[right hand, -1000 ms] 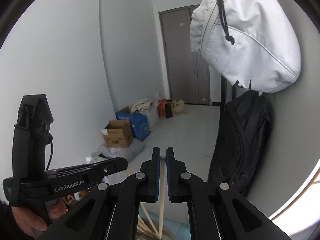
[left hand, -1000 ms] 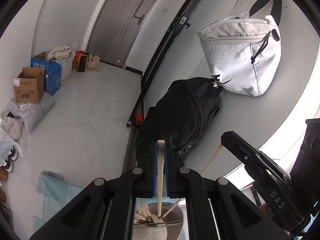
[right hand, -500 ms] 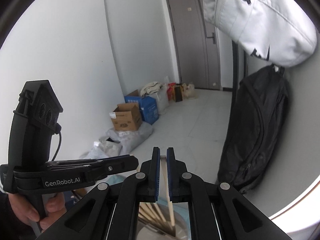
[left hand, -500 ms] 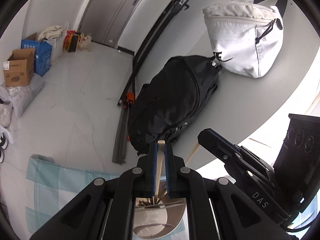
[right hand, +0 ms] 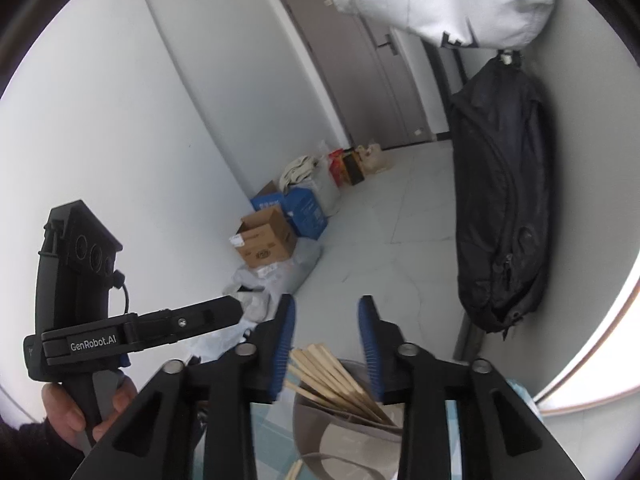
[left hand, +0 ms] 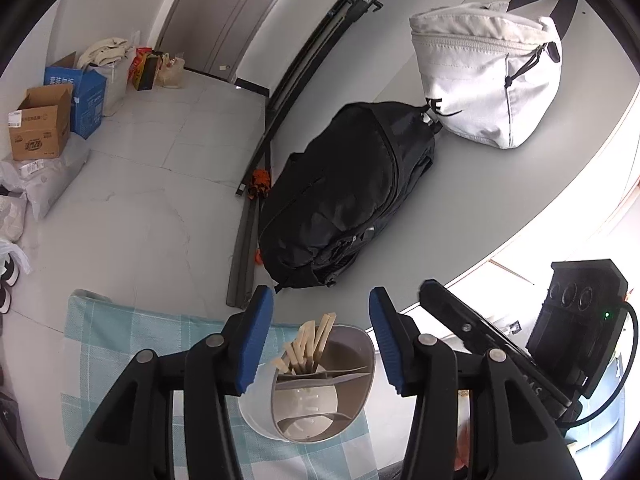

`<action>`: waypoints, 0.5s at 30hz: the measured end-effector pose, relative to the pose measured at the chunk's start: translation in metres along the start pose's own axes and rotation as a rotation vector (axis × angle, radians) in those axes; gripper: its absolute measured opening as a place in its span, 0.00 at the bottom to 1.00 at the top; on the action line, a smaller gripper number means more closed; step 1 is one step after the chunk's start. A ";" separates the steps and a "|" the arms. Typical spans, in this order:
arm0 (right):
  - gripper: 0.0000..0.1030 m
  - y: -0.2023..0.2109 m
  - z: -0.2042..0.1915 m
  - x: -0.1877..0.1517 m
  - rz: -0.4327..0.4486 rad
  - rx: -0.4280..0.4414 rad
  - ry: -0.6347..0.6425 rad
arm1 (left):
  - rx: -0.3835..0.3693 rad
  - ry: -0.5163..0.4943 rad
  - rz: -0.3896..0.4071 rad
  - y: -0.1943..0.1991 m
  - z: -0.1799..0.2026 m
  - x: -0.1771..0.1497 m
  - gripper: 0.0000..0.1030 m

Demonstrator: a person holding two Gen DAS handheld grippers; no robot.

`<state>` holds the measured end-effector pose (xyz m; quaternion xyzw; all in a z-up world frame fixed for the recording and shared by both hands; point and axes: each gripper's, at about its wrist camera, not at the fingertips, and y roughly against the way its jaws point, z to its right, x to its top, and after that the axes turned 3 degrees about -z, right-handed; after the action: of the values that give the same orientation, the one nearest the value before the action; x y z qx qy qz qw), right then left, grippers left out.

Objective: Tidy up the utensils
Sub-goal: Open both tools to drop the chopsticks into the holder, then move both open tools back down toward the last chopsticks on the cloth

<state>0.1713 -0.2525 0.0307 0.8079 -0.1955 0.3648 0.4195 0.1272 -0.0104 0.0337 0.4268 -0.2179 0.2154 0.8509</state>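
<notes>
We read "GenRobot.AI" in white letters on the side of the black handheld device (right hand: 132, 336) at the lower left of the right wrist view. On the white bag (left hand: 486, 80) at the upper right of the left wrist view, black lettering ends in a clear "E". The printing on the cardboard box (left hand: 38, 134) and the blue box (left hand: 86, 94) is too small for us to read.

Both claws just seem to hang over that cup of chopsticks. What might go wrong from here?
The chopsticks lean loosely in one compartment of the utensil holder, tips fanned out. Both the left gripper and the right gripper are opening close above them, nothing between the jaws. A finger could catch a tip, flick sticks out, or perhaps tip the holder on the checked cloth.
</notes>
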 end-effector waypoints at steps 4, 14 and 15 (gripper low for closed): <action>0.43 0.013 -0.005 -0.003 0.022 -0.006 -0.013 | 0.034 -0.004 0.043 0.015 0.005 -0.004 0.53; 0.53 0.041 -0.032 -0.017 0.055 -0.003 0.012 | 0.085 -0.023 0.084 0.044 0.010 -0.017 0.54; 0.53 0.043 -0.035 -0.017 0.057 -0.002 0.015 | 0.087 -0.025 0.089 0.048 0.011 -0.018 0.54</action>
<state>0.1179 -0.2484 0.0542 0.7987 -0.2157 0.3826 0.4113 0.0839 0.0029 0.0599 0.4561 -0.2377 0.2568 0.8182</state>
